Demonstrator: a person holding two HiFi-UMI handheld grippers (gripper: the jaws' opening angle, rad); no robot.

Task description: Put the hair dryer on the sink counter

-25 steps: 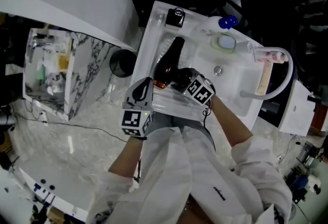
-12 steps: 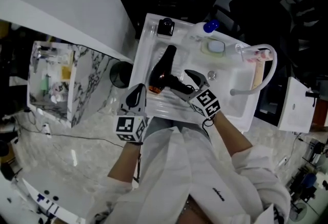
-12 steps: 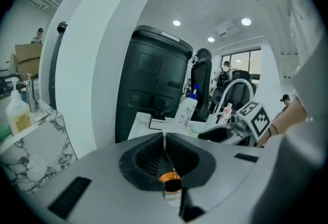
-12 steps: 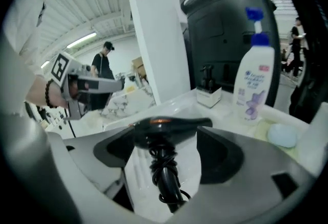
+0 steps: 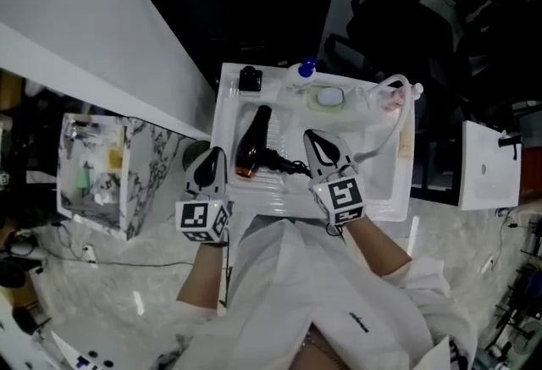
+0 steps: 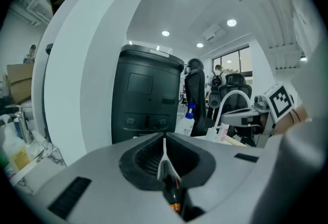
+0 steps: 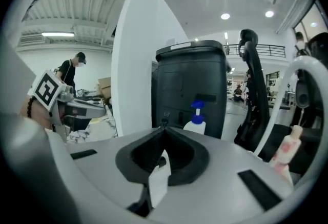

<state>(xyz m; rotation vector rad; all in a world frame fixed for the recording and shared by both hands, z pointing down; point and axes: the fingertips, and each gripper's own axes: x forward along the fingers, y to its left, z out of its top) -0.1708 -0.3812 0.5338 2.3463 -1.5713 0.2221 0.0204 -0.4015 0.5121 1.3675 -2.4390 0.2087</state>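
Note:
The black hair dryer (image 5: 252,144) lies on the ribbed left part of the white sink counter (image 5: 223,118), its orange-ringed end toward me and its cord trailing right. My right gripper (image 5: 317,140) is to the right of the dryer, apart from it. Its jaws are closing and meet with nothing between them (image 7: 164,136). My left gripper (image 5: 210,158) hangs at the counter's left edge, beside the dryer without touching it, and is shut and empty (image 6: 164,142). Both gripper views point up at the room, not at the dryer.
At the counter's back stand a small black object (image 5: 250,78), a blue-capped bottle (image 5: 303,72) and a greenish dish (image 5: 329,96). A white curved faucet (image 5: 383,124) and a pink bottle (image 5: 395,102) are at the right. A black bin (image 5: 195,153) and a clear organizer (image 5: 91,169) stand left.
My right gripper opened off the hair dryer's handle, drew back to the right and shut empty. The dryer stays on the counter. The head view has pulled back.

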